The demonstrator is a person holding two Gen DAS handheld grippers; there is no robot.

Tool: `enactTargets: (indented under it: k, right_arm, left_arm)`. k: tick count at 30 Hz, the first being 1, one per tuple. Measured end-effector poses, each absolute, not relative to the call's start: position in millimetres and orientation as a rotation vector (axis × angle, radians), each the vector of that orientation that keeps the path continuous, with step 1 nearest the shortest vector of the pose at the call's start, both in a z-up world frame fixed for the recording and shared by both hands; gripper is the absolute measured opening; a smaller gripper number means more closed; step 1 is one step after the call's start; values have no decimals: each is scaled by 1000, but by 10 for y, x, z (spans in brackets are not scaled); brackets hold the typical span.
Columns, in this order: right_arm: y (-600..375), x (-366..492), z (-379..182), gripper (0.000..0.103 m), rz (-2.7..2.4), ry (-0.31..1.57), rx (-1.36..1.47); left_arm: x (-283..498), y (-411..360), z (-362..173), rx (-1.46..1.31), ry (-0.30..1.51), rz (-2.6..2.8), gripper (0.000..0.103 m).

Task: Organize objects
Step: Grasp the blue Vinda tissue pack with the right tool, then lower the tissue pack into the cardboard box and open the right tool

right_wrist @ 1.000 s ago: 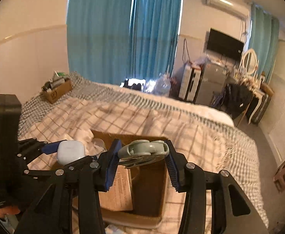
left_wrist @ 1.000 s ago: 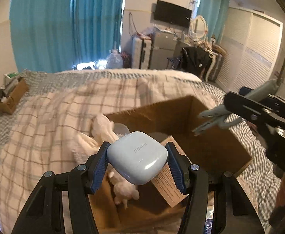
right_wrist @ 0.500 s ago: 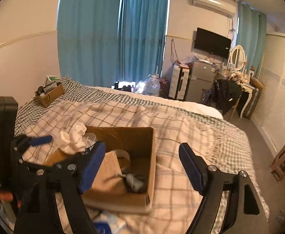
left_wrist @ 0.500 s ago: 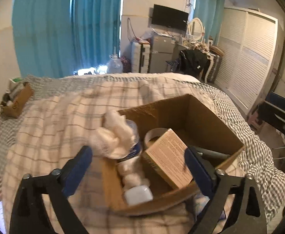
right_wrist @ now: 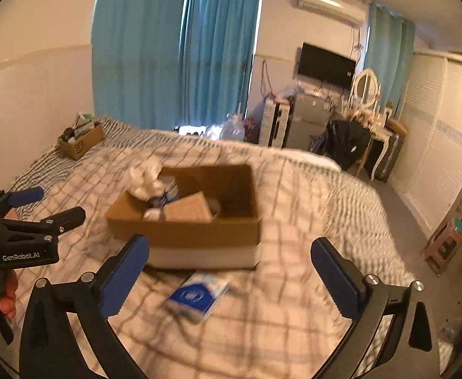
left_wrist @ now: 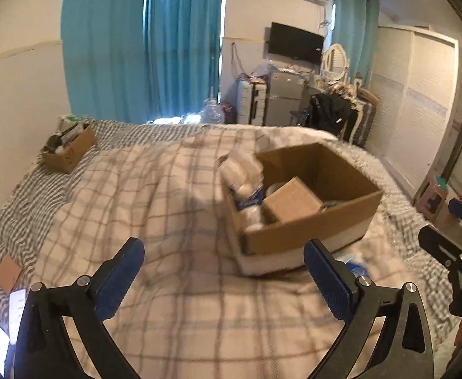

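Only my right view shows the blue-and-white packet (right_wrist: 198,295) near the cardboard box (right_wrist: 199,237); both my left gripper (left_wrist: 223,271) and right gripper (right_wrist: 231,262) are spread, empty, over bare plaid blanket (left_wrist: 168,195).

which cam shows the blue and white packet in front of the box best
The right wrist view: the blue and white packet lies in full sight on the blanket, before the cardboard box. The left wrist view shows only a blurred blue sliver beside the gripper's right finger.
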State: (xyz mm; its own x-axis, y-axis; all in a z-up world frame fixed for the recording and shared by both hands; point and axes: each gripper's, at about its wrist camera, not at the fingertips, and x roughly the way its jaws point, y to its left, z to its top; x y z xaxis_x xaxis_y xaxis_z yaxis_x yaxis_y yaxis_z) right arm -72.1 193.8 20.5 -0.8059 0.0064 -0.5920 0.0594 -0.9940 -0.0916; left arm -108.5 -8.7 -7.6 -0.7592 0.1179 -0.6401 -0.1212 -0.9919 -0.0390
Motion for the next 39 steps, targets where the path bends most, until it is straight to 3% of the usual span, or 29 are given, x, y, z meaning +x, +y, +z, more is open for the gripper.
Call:
enactTargets:
  k: [14,17,18,20,30,39]
  right_arm:
    - [1764,-1218,-949,102,-2789,95,1322]
    - [1766,-1259,-1072,82,-2757,91,1367]
    - [1775,-1259,-1110,70,-2753,97,1379]
    - [1768,-1244,-1151,64,-2755,110,1383]
    - [1756,-924,-630,59,-2813,140,1122]
    - [1733,-1271,285,60,-2838,216,818]
  left_arm:
    - [-1181,-274,-856,-1239,-13,2819,103]
    - [-1196,-258,-941,-1262,-18,2796,103]
    - [-1202,-250,-971,-1272,-20,2786,103]
    - [-1205,-230,-1008,-1293,-6,2780,103]
    - [-1173,-186,-843,-1279,-55,2772,103]
    - [-1596,31,-232,-1097,-67,2783,103]
